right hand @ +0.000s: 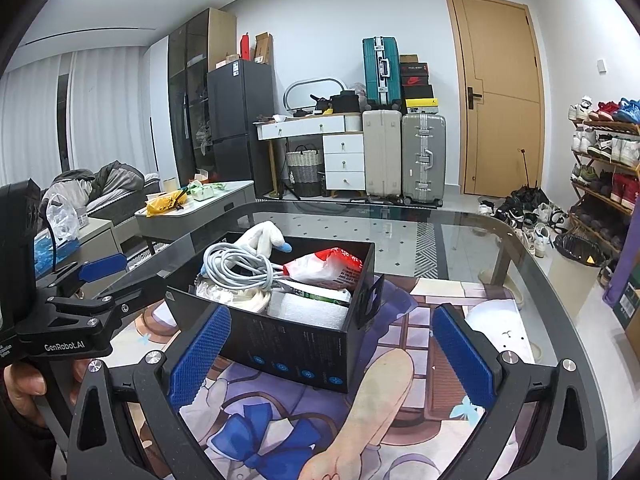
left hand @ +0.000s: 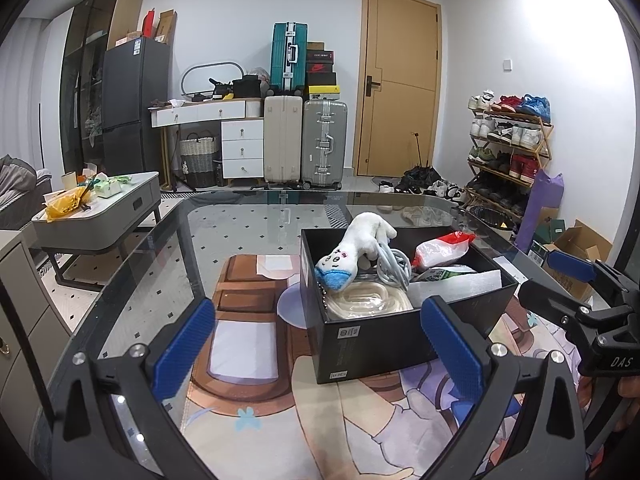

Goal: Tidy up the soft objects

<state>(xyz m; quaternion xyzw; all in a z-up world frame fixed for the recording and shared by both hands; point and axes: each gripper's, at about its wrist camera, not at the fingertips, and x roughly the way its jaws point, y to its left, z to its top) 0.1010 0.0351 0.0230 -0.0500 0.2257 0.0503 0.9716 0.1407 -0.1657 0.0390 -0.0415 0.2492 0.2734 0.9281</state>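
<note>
Black box (left hand: pixel 404 332): is being carried by the glass bench (left hand: pixel 168 264), on top of a printed mat (left hand: pixel 248 360); it is being seen open-topped and filled, ahead of both tongs.
Plush toy (left hand: pixel 356 248): is being shown white with a blue end, lying over the box's far rim, partly on the coil below; in the right wrist view it (right hand: pixel 264 236) is being seen at the far left corner of the box.
Grey cable (right hand: pixel 236 266): is being kept coiled inside the box, just beside the toy.
Red-and-white bag (right hand: pixel 328 266): is lying in the box, touching the cable's end.
White foam (right hand: pixel 308 308): is lying in the box's near corner in the right wrist view.
Pale tubing (left hand: pixel 372 300): is being seen coiled in the box under the toy.
Left tongs (left hand: pixel 320 350): are being held apart, with nothing between the blue pads (left hand: pixel 184 348); the box's near corner is being framed between them, with one pad overlapping its near right edge, though contact cannot be told.
Right tongs (right hand: pixel 332 354): are being held apart, gripping nothing; the box's near side is lying between the pads (right hand: pixel 200 356), touch not being certain.
Background: suitcases (left hand: pixel 304 144) and a door (left hand: pixel 400 80) are being seen well behind the bench.
</note>
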